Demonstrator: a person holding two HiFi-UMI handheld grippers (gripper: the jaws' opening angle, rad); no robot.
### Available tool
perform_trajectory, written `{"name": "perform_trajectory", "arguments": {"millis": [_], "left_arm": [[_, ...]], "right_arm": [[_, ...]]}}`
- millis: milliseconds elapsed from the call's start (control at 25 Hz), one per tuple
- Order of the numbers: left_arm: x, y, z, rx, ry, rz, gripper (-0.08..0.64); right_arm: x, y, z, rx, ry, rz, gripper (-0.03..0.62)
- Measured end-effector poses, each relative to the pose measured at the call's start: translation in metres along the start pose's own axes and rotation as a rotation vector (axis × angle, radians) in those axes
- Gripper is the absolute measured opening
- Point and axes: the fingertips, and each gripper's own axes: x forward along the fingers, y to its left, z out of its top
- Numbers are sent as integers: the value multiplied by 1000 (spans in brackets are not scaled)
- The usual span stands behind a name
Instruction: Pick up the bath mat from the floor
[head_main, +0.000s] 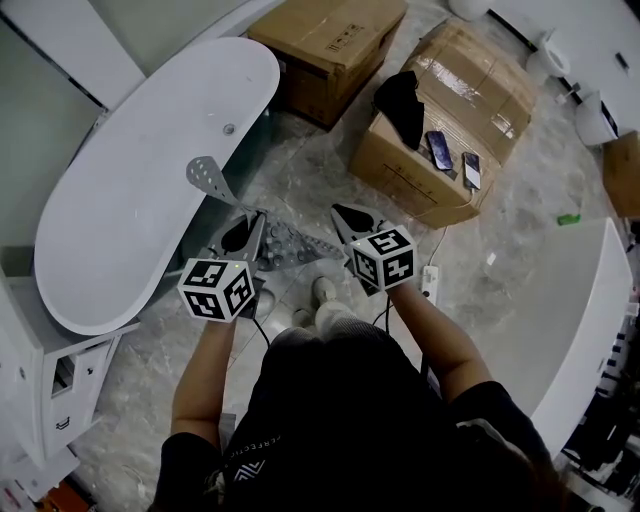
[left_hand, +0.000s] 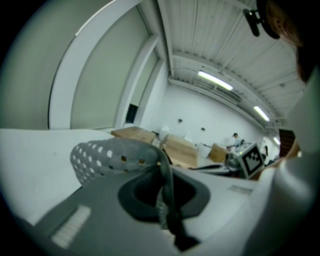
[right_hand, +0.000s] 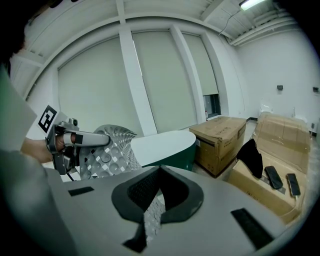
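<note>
Left gripper (head_main: 243, 235) and right gripper (head_main: 350, 222) are each clamped shut on the mat (head_main: 290, 246), which stretches between them over the floor (head_main: 520, 290). One mat end curls up beside the tub (head_main: 140, 200)'s rim, with boxes (head_main: 450, 110) beyond.

Bathtub (head_main: 140, 190): white, oval, freestanding; drain (head_main: 229, 129) in its bottom; its outer wall looks dark green in the right gripper view.
Floor (head_main: 520, 240): grey marble pattern.
Closed cardboard box (head_main: 330, 45): on the floor just beyond the tub's far end.
Taped cardboard box (head_main: 470, 100): beside the first, glossy tape across its top.
Black cloth (head_main: 400, 105): draped over the taped box's near corner.
Two phones (head_main: 440, 150) (head_main: 472, 170): lying side by side on that box, screens dark.
Power strip (head_main: 430, 283): white, on the floor, cable attached.
Small green object (head_main: 568, 219): on the floor, too small to identify.
White cabinet (head_main: 50, 390): at the tub's near end.
</note>
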Motion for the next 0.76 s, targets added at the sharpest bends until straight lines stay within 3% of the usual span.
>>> {"name": "perform_trajectory", "arguments": {"millis": [760], "left_arm": [[-2, -7, 5, -29, -37, 14, 14]], "right_arm": [[-7, -3, -2, 10, 2, 17, -2]]}}
